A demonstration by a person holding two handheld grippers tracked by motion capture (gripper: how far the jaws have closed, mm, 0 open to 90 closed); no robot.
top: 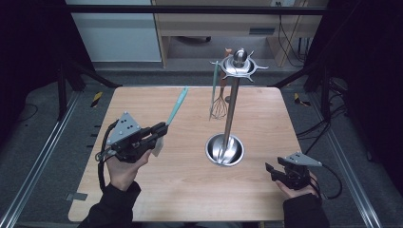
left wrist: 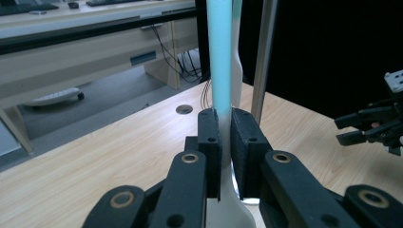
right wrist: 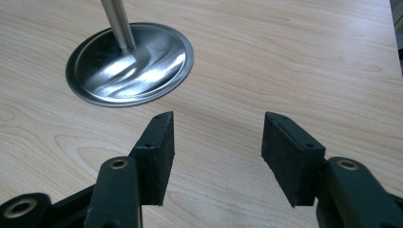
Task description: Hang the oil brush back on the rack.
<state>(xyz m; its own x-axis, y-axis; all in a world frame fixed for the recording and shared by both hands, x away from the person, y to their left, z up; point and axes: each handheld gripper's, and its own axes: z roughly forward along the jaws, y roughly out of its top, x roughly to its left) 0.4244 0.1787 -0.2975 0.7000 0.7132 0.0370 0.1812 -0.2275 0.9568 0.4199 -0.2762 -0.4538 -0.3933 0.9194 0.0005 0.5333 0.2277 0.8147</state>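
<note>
Forearms in dark sleeves come in at the bottom of the high view. L gripper (top: 160,128) sits over the wooden table (top: 142,190), left of centre, pinching a teal-handled spatula (top: 176,107) near its pale blade end; handle slants up and away toward the far edge. Metal utensil stand (top: 230,109) rises from a round base at mid-table; a whisk (top: 217,102) hangs from its top ring. R gripper (top: 273,172) rests near the front right corner, well apart from the stand.

L gripper view: pads (left wrist: 209,137) pressed tight on the spatula's shaft (left wrist: 221,66), teal handle running straight up, stand's pole (left wrist: 262,57) just behind.

R gripper view: jaws spread wide, nothing between them, bare tabletop below; stand's shiny base (right wrist: 130,64) lies ahead to the left.
</note>
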